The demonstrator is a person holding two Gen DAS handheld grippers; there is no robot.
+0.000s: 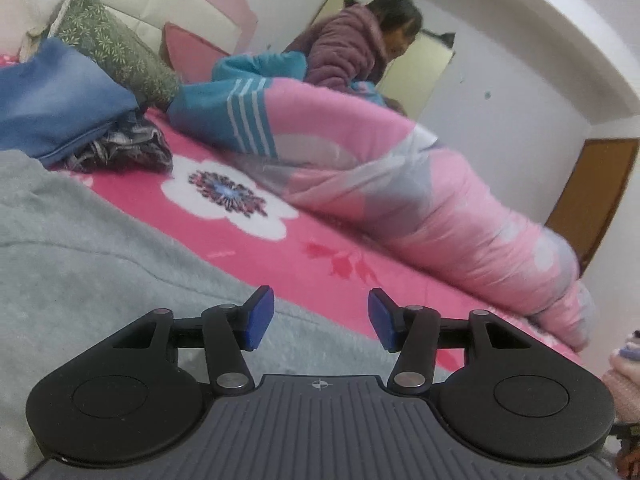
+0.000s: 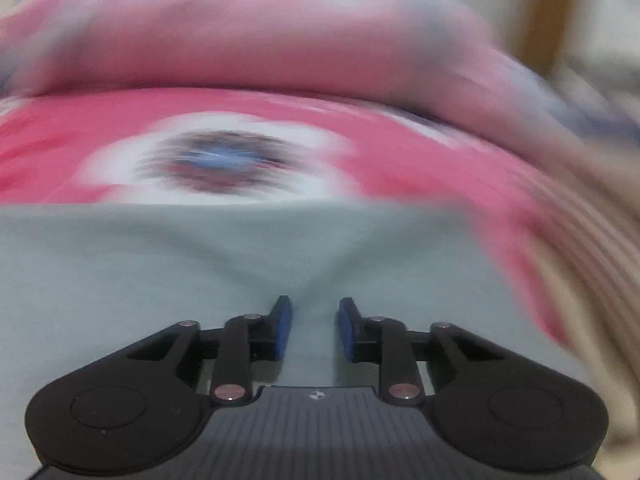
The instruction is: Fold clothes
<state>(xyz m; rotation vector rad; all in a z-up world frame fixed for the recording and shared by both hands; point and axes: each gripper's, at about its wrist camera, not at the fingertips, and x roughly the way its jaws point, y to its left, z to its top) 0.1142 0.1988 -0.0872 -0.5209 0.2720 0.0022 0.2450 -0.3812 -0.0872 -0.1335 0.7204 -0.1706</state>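
A light grey garment [image 1: 100,260] lies spread on the pink flowered bed sheet [image 1: 320,248], filling the lower left of the left wrist view. My left gripper [image 1: 321,320] hovers over the garment's right edge, open, with nothing between its blue pads. In the right wrist view, which is motion-blurred, the same grey garment [image 2: 120,272] fills the lower half. Its creases run together into my right gripper [image 2: 314,330], whose blue pads are closed on a ridge of the cloth.
A rolled pink quilt [image 1: 420,200] lies across the bed beyond the garment. At the back left sit a blue cloth [image 1: 60,96], a dark patterned garment [image 1: 124,148] and a green pillow [image 1: 112,48]. A person [image 1: 352,52] sits behind the quilt. A brown door [image 1: 592,192] is at the right.
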